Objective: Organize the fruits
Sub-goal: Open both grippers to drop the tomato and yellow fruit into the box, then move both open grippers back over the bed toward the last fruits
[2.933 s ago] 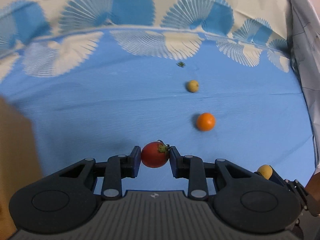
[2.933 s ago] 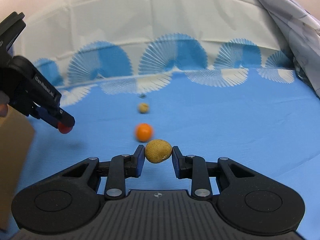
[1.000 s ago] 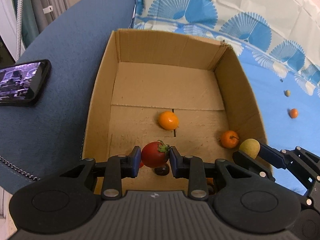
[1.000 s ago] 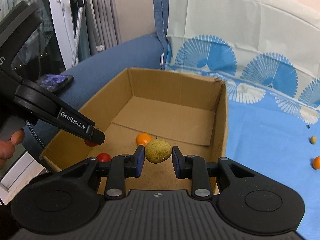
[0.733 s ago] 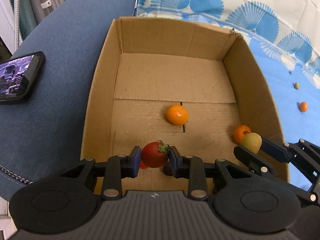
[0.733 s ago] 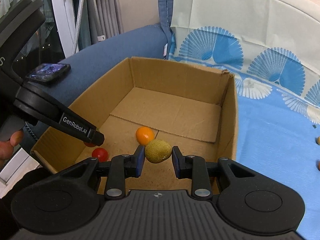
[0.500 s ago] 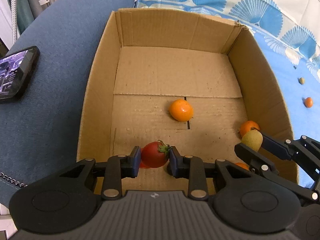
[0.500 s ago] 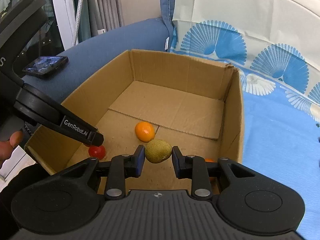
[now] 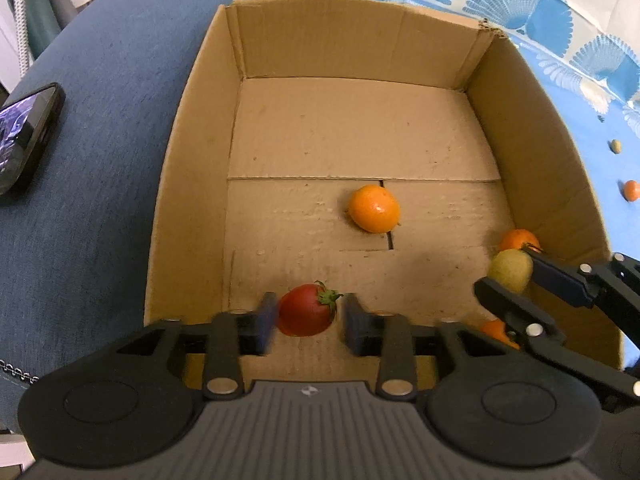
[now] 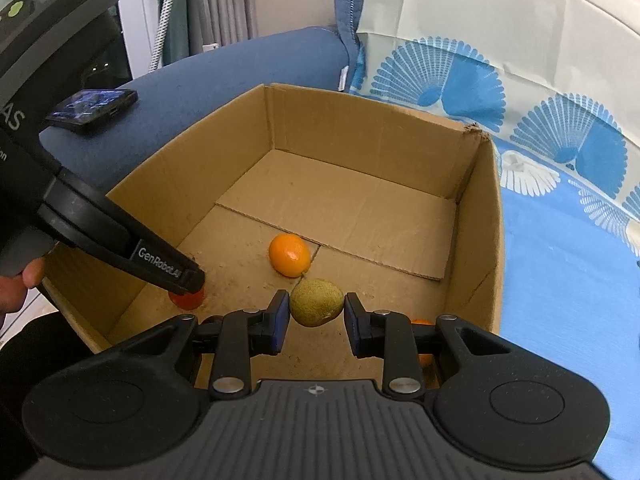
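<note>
My left gripper (image 9: 307,314) hangs over the near end of the open cardboard box (image 9: 192,184). Its jaws stand apart, and the red tomato (image 9: 306,310) sits between them without touching the pads. My right gripper (image 10: 313,318) is shut on a yellow-green fruit (image 10: 317,301) above the box's near right part; the fruit also shows in the left wrist view (image 9: 510,270). An orange (image 9: 374,214) lies mid-floor in the box, another orange (image 9: 518,240) by the right wall, and a third (image 9: 496,330) under the right gripper.
A phone (image 9: 24,136) lies on the dark blue cushion left of the box. A small orange (image 9: 631,190) and a small yellowish fruit (image 9: 615,146) lie on the blue patterned cloth to the right. Curtains and a dark appliance stand behind.
Both grippers carried their fruits from the cloth over to the box and lower into it. In the last half second the left jaws opened off the tomato. The right grip is unchanged.
</note>
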{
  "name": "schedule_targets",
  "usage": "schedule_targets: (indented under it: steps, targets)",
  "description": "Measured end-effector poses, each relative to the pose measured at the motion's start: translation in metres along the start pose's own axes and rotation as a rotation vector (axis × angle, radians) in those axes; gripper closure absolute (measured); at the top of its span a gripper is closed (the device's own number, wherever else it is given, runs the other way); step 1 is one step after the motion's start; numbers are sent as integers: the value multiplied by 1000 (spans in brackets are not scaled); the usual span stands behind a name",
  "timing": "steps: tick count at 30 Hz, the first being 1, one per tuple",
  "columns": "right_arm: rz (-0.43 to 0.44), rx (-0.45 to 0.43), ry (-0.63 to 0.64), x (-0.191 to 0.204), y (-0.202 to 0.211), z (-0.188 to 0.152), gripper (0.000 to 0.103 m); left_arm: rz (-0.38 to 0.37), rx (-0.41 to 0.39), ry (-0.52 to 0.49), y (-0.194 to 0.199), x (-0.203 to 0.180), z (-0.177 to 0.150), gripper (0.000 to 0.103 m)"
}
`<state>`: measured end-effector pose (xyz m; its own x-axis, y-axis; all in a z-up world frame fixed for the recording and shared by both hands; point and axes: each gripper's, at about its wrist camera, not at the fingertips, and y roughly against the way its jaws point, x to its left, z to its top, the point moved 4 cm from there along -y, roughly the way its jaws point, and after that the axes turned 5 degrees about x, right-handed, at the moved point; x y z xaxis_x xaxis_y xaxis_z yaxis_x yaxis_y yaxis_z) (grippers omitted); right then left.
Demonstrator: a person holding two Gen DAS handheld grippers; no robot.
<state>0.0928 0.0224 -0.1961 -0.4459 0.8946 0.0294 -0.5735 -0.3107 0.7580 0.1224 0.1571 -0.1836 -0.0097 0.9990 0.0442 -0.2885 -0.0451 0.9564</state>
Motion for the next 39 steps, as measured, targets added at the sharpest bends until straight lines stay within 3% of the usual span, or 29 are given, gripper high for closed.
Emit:
schedule_targets:
  steps: [1,3,4,9,12,15,19,29,39]
  targets:
    - [0,-2,2,1,2,0,51,0,-12,4,4,0,0,12]
    - [-17,-20,-1,2,12,0,36,20,-72,19,19,3,-1,1]
    - [-23,-27,-3,2,19,-1,29,23,-96,19,26,4,-2,0]
    - [-17,-47,-50,5,64,-12,15,-2,-123,42,61,9,-23,0]
    - [-18,-66,-84,10,94,-20,13,16,-139,36,81,6,-45,0]
    - [-76,-103,-148,12,124,-28,9,32,-161,18,100,0,-68,0]
    - [-61,-143,-244,16,160,-38,7,56,-220,10,125,-3,-92,0]
    - [-93,-265,-183,51,226,-59,2,77,-350,-6,183,-14,-137,0]
    - [-88,-376,-168,65,271,-69,1,95,-439,21,224,-13,-157,0]
